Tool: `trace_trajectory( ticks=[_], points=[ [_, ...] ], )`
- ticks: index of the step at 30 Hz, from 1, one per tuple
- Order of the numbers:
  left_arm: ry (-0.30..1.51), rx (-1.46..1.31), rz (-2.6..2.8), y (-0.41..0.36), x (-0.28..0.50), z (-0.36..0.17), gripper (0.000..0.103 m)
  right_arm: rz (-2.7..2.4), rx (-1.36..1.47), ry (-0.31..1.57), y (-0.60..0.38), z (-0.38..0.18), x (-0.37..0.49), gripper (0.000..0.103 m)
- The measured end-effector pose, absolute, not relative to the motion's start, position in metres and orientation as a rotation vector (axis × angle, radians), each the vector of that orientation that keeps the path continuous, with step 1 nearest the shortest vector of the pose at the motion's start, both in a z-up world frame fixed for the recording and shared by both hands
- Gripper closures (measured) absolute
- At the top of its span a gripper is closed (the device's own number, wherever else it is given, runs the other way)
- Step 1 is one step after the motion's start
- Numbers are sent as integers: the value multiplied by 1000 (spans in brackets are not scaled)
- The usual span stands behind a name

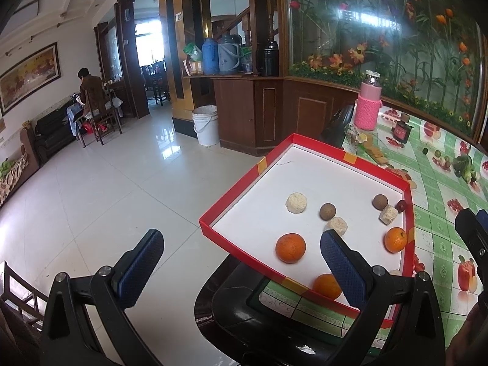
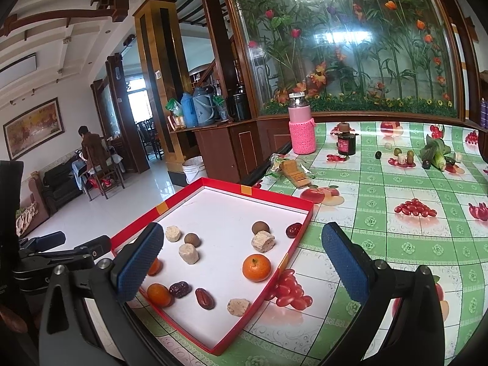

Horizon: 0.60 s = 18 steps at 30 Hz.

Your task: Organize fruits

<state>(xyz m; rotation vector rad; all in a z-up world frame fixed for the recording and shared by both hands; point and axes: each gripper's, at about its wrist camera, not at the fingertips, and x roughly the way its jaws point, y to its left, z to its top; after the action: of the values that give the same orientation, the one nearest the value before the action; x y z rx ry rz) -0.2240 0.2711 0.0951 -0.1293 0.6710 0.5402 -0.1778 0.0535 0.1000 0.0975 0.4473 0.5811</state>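
The left gripper (image 1: 241, 265) hangs spread and empty, an orange (image 1: 290, 248) in the red tray (image 1: 231, 204) between its fingers' lines. The right gripper (image 2: 244, 260) is likewise spread and empty, another orange (image 2: 256, 267) lying just ahead between its fingers, red dates (image 2: 204, 298) below.

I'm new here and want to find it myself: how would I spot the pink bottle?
Start at the table with the green fruit-print cloth and go to its far edge, below the glass flower panel. The pink bottle stands upright there, left of a small dark jar. It alone wears a knitted pink sleeve under a silver cap.
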Motion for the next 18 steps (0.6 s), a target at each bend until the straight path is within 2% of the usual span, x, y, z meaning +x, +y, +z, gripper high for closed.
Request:
trace_trajectory(
  ticks=[18],
  points=[
    [681,-98,500,250,-218,100,0,574,140,440,39,99,-174,0]
  ],
)
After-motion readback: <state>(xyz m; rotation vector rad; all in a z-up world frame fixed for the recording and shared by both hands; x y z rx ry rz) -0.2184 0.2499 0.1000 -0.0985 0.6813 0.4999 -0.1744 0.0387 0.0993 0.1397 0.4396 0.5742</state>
